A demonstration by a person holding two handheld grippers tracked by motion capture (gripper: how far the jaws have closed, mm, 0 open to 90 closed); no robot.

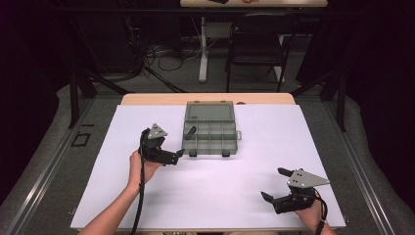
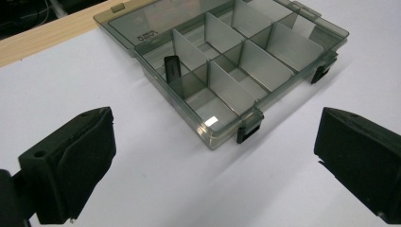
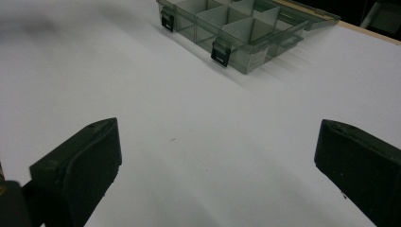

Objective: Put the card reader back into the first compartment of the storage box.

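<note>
A grey see-through organiser box [image 1: 210, 152] lies at the back middle of the white board with its lid [image 1: 209, 111] laid flat behind it. A small black piece [image 1: 191, 130] stands tilted in a left compartment, and the other compartments look empty. My left gripper [image 1: 170, 145] sits just left of the box's front corner, open wide and holding nothing. In the left gripper view, the box [image 2: 166, 91] and the black piece [image 2: 172, 68] lie ahead of the spread jaws. My right gripper [image 1: 273, 183] rests open near the front right edge, with the box [image 3: 246, 53] far ahead of it.
The white board [image 1: 235, 196] covers a wooden table whose edge [image 1: 205, 98] shows at the back. Beyond it stand a black chair [image 1: 257, 44] and a white table leg [image 1: 202, 54], with cables on the floor. Dark curtains close both sides.
</note>
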